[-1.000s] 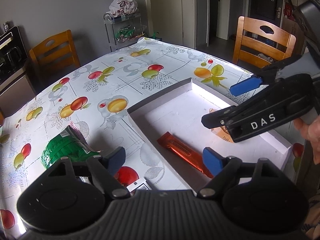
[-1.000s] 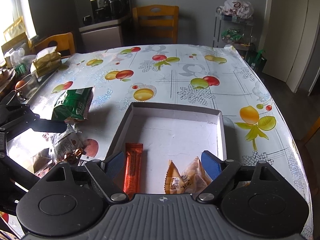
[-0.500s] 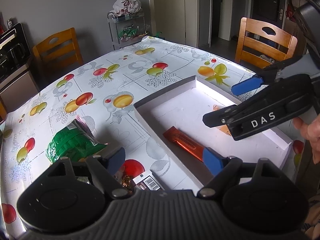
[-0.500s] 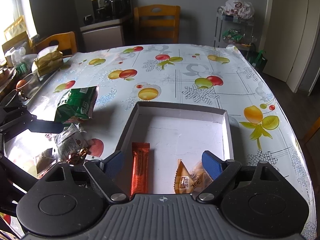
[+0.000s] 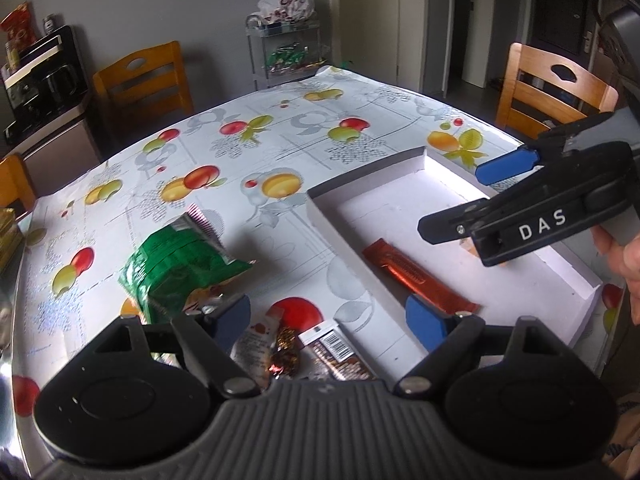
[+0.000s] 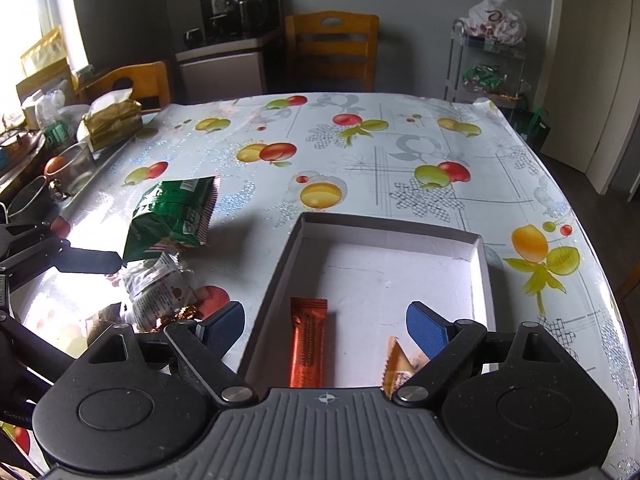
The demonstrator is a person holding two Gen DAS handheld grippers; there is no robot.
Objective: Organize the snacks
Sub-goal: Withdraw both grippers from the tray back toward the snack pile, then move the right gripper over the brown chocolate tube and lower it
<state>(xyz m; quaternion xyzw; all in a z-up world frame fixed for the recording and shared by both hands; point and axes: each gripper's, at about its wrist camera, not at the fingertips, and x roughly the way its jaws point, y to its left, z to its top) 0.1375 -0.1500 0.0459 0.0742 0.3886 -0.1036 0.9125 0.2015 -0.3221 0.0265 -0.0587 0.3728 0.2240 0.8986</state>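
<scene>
A shallow white box [image 5: 416, 164] [image 6: 388, 226] lies on the fruit-print table. In it lie an orange-red bar [image 5: 416, 276] [image 6: 307, 342] and an orange snack packet [image 6: 398, 364]. Left of the box lie a green bag [image 5: 176, 260] [image 6: 172, 212], a clear wrapped snack [image 6: 160, 288] [image 5: 256, 340] and a brown bar with a barcode [image 5: 334, 354]. My left gripper [image 5: 334, 318] is open and empty above these loose snacks. My right gripper [image 6: 326, 326] is open and empty over the box's near end; it also shows in the left wrist view [image 5: 480, 200].
Wooden chairs [image 6: 332, 48] [image 5: 552, 88] stand around the table. A wire cart [image 6: 488, 64] with a plastic bag stands at the back. Cups, gold packets [image 6: 112, 120] and clutter sit on a counter at the left. The table edge runs along the right.
Both grippers have drawn back and a little left. The loose snacks by the left gripper have come into its view; the box and bar sit farther right. Nothing was grasped.
</scene>
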